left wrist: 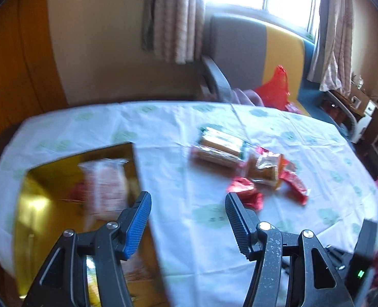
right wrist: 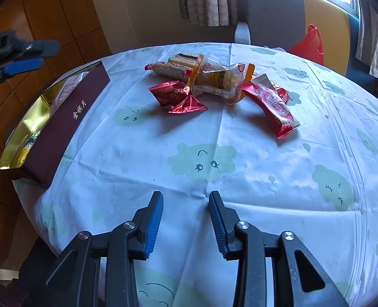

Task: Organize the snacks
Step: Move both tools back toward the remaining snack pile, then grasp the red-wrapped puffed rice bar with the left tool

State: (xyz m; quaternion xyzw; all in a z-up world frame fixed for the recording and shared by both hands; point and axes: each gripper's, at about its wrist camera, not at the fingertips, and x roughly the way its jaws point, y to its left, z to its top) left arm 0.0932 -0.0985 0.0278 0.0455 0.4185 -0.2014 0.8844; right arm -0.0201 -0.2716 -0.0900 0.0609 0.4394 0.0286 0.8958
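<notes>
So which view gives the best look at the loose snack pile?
The right wrist view: the snack pile lies sharp and unobstructed on the tablecloth, each wrapper distinct. The left wrist view shows the same pile blurred, partly behind a finger.

The dark maroon box (right wrist: 61,125) at the left edge of the bench carries three gold Chinese characters on its long outer side wall, reading 金秋月 as far as can be told. The red wrapper (right wrist: 273,107) on the right of the snack pile bears a round printed label, its lettering too small to read. The yellow-and-clear packet (right wrist: 222,79) in the middle shows printed characters that cannot be made out. In the left wrist view all print is blurred.
</notes>
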